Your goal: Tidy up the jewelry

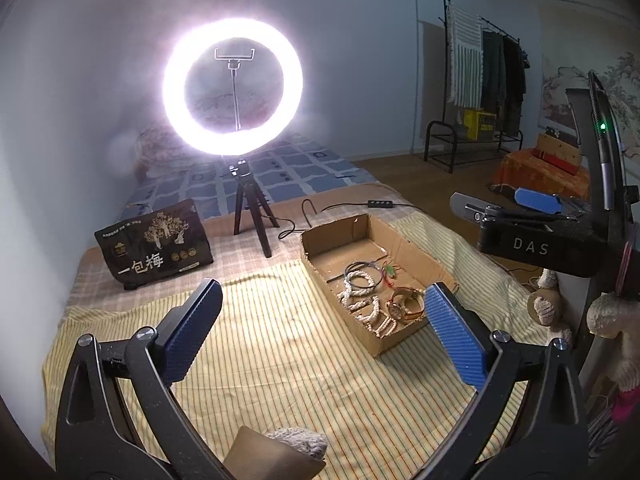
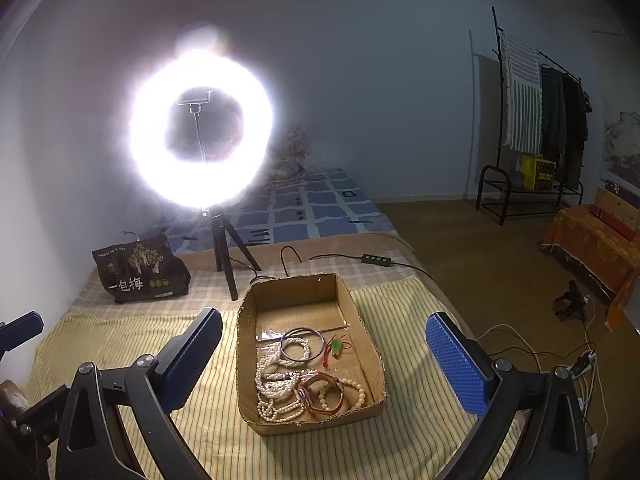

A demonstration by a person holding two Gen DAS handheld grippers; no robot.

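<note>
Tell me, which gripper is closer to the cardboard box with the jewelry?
Right. The right gripper frames the cardboard box between its open fingers, just in front of it. The left gripper hangs off to the box's left, over the striped cloth.

From my seat the cardboard box (image 2: 310, 354) sits on the striped cloth (image 2: 200, 440) spread over the bed (image 1: 280, 168), straight ahead of my right gripper (image 2: 324, 356) and off to the right of my left gripper (image 1: 322, 328). All the jewelry's in the box: pearl strands (image 2: 276, 392) at the near left, a watch (image 2: 324, 398) near right, a bangle (image 2: 301, 346) behind them. The ring light (image 2: 200, 136) stands behind the box, with a snack bag (image 2: 140, 270) to its left. The clothes rack (image 2: 536, 120) is far right on the floor.
</note>
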